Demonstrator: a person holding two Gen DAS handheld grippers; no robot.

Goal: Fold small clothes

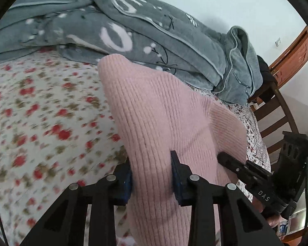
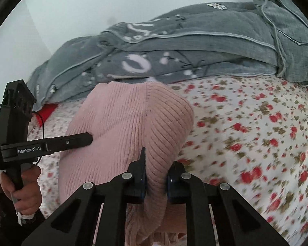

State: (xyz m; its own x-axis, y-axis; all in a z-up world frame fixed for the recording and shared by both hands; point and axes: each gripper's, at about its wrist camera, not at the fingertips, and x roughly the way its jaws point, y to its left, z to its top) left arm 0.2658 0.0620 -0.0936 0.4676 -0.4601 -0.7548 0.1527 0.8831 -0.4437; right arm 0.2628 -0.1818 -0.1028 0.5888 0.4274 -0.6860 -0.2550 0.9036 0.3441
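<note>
floral bedsheet (image 1: pixel 41 123) below, grey quilt (image 1: pixel 133 30) behind, pink ribbed knit garment (image 1: pixel 164 112) lifted between both hands, ribs running away from the fingers, left gripper (image 1: pixel 152 180) and right gripper (image 2: pixel 156 176) each clamped on its near edge, equally close.

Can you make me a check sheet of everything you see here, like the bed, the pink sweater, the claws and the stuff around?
Surface: bed sheet with red flowers.
Job's things: pink sweater, bunched and raised off the sheet.
Clutter: grey blanket piled along the far side; a red thing at its edge.
Grippers: left claw shut on the sweater; right claw shut on the sweater.
Cables: thin black cable by the left claw.
Surroundings: pale wall, wooden chair, wooden door.
</note>
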